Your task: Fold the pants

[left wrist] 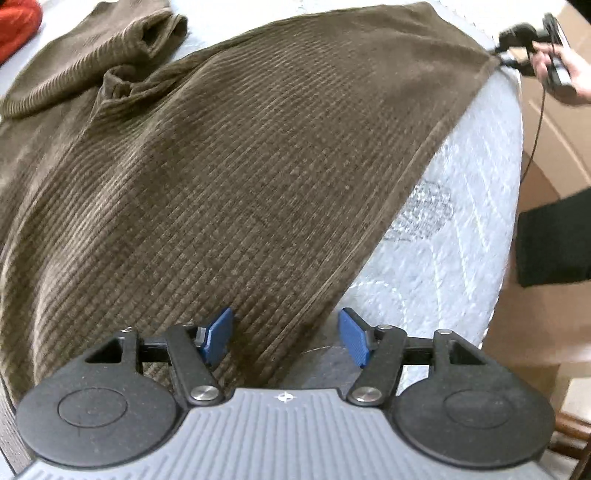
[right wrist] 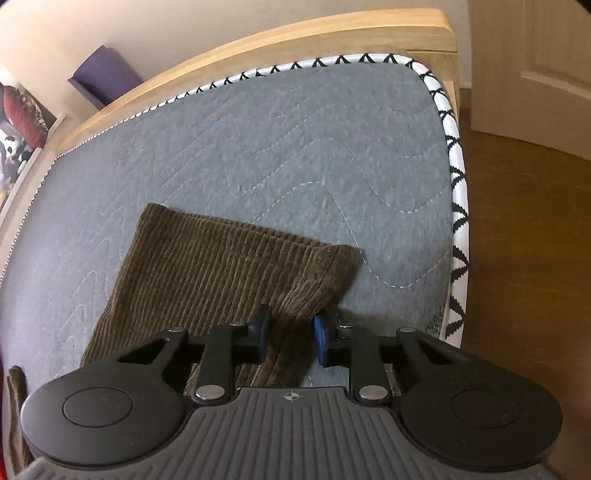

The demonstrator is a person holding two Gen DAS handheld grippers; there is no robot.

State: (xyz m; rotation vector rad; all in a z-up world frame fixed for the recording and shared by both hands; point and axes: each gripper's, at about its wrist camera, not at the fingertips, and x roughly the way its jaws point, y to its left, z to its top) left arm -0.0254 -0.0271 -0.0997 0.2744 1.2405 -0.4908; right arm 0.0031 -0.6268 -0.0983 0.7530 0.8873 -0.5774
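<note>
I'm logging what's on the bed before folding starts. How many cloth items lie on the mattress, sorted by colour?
Brown: 1, the brown corduroy pants, legs running up toward the far left of the left wrist view.
Red: 1, a red fabric item at the far left corner, mostly cut off by the frame.
Total: 2.

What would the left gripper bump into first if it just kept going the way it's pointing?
Most likely the brown corduroy pants. The left gripper has its jaws apart over the pants' edge, where the fabric meets the grey mattress, so it might clip the mattress instead; depth is hard to judge.
</note>
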